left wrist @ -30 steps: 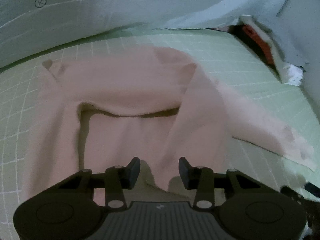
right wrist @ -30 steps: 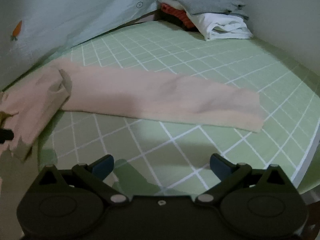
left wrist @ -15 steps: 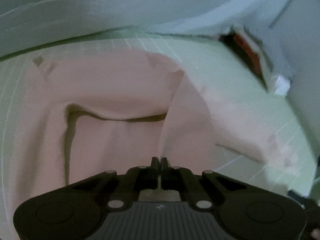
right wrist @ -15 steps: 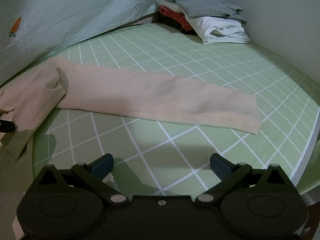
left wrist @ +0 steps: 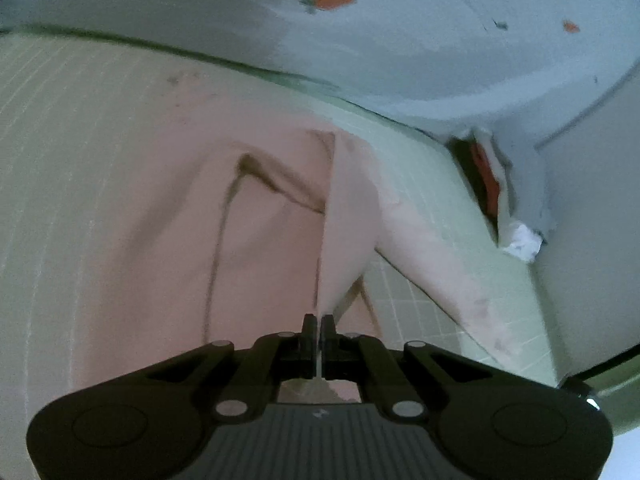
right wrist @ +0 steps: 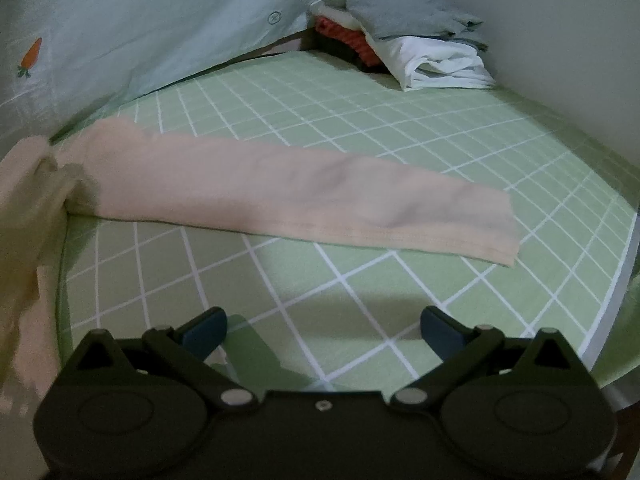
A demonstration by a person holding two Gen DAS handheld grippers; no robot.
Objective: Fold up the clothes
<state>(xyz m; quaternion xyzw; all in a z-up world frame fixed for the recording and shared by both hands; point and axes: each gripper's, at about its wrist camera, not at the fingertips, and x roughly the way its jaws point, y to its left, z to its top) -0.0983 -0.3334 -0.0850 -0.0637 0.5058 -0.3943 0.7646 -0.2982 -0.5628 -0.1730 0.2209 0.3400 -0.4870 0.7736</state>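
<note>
One pale pink garment (left wrist: 256, 216) is what this fold is about, and it lies spread on the green checked bed sheet (right wrist: 360, 128), its long sleeve (right wrist: 304, 196) stretched flat toward the right edge of the bed. The left gripper (left wrist: 319, 330) has its fingers clenched on an edge of that pink cloth, and a thin ridge of fabric runs up taut from the pinch while the rest sags away on both sides. It reads as a light, soft knit: no stiffness at all, draping wherever it is lifted, likely to stretch and slide along itself rather than hold a crease. A pinch on a hem or seam looks the safest hold, and the stitched cuff end of the sleeve offers exactly that for the other hand.

The right gripper (right wrist: 324, 330) hangs over bare sheet short of the sleeve, fingers spread wide and grasping nothing.

Around them, a stack of folded clothes (right wrist: 404, 44), grey on top, white and something orange beneath, sits in the far corner against the wall, well apart from the sleeve. A light blue cover with small carrot prints (right wrist: 30, 56) banks up along the far side, just beside the garment's body. Nothing lies on the sheet between the right gripper and the sleeve; the bed's near edge is close to the cuff, so cloth could slip over it.
</note>
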